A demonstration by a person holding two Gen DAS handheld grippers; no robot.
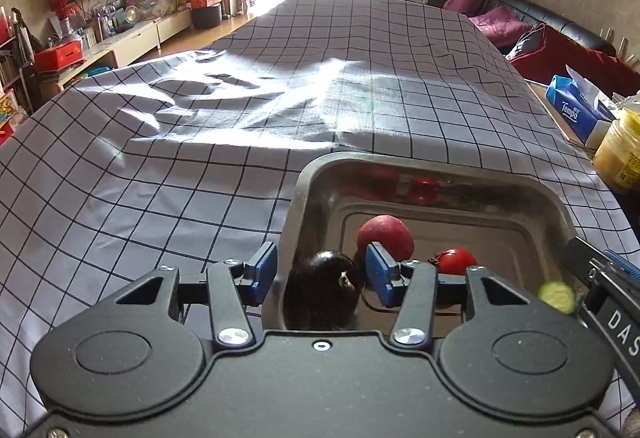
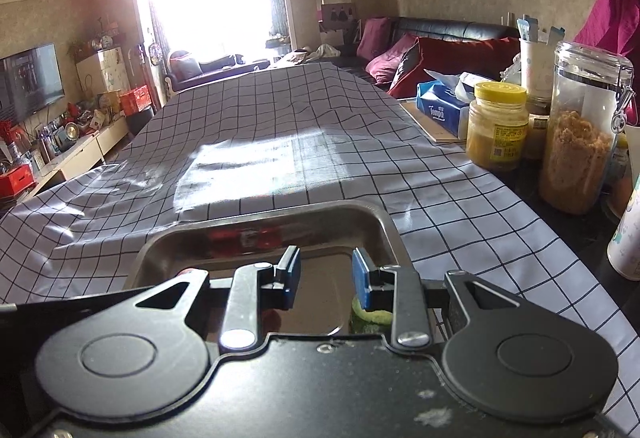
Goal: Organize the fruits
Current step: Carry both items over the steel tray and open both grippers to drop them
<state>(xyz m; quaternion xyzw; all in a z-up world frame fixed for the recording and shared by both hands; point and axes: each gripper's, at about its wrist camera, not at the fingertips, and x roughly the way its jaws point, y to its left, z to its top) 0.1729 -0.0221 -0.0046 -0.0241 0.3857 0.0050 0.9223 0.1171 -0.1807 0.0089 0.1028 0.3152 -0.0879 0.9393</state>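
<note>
Metal tray (image 1: 552, 198) already holds an eggplant (image 1: 322, 290), red apple (image 1: 386, 236), tomato (image 1: 456, 260) and cucumber (image 1: 557, 296). Left gripper (image 1: 320, 274) and right gripper (image 2: 326, 278) hang spread, empty; no fruit visible outside.

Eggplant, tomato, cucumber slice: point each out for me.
Eggplant (image 1: 322, 288): left wrist view, dark rounded body.
Tomato (image 1: 458, 261): left wrist view, red skin.
Cucumber slice (image 1: 556, 296): left wrist view, pale cut face.
</note>
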